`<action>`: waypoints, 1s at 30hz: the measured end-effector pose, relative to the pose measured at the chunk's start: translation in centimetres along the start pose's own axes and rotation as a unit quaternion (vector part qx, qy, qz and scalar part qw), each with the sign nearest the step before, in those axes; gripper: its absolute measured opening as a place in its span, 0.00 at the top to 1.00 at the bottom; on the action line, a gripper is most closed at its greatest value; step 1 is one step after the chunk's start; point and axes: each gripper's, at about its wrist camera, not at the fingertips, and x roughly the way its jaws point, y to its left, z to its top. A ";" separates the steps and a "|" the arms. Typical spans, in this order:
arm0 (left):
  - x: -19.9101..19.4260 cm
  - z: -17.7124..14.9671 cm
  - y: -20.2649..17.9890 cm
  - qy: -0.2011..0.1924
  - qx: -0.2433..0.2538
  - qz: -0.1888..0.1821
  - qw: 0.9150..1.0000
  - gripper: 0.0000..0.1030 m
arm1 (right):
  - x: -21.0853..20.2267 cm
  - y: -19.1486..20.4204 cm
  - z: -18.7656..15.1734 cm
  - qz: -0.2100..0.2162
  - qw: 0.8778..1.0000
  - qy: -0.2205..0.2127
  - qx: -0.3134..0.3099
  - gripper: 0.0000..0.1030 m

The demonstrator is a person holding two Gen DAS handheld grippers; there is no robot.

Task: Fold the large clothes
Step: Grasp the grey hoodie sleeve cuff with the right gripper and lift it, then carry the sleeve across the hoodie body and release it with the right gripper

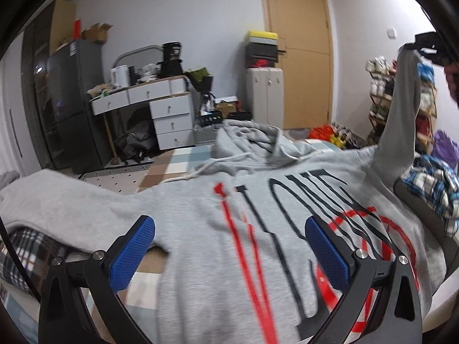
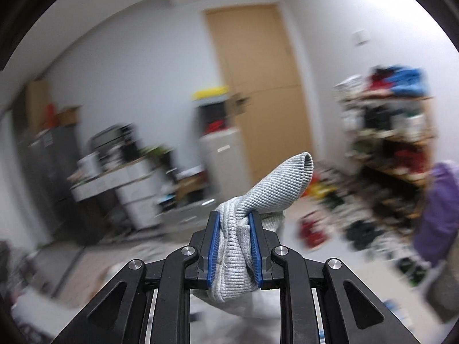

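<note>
The grey hoodie (image 1: 258, 200) lies print-up, spread over the bed (image 1: 160, 172), its hood toward the wooden door (image 1: 298, 57) and one sleeve (image 1: 401, 100) lifted high on the door's right. The right claw (image 2: 234, 246) is clenched on that sleeve's ribbed cuff (image 2: 275, 189), while the left claw (image 1: 229, 246) hovers released over the chest print. The fleece looks soft, thick and fairly heavy, so it should drape rather than slip; cuffs, hem and shoulder seams seem the surest holds.

White walls, a wooden door (image 1: 298, 51), a white drawer desk (image 1: 155, 103) beside a dark cabinet (image 1: 71, 106).
</note>
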 end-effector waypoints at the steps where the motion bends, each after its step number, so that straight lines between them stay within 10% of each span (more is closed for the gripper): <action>1: -0.2 0.0 0.7 -0.002 -0.008 0.001 1.000 0.01 | 0.8 2.3 -1.0 0.028 1.000 0.011 -0.007 0.81; 11: -0.4 0.5 4.7 -0.027 -0.065 0.033 0.997 0.01 | 11.6 19.7 -17.1 0.280 0.942 0.185 -0.010 0.81; 20: 0.2 0.5 6.0 -0.036 -0.081 0.037 0.995 0.01 | 19.7 28.1 -32.4 0.311 0.872 0.374 -0.052 0.76; 22: -0.1 0.4 6.4 -0.042 -0.084 0.038 0.995 0.01 | 19.7 28.9 -33.4 0.342 0.855 0.388 -0.036 0.50; 23: 0.0 0.4 6.5 -0.043 -0.086 0.038 0.995 0.01 | 19.4 29.4 -33.4 0.353 0.849 0.392 -0.030 0.20; 27: -0.4 0.0 6.9 -0.041 -0.089 0.038 0.994 0.01 | 16.8 27.8 -31.1 0.391 0.843 0.369 -0.016 0.13; 30: -0.6 -0.1 7.1 -0.042 -0.093 0.035 0.994 0.01 | 16.2 23.8 -29.3 0.360 0.865 0.349 0.011 0.06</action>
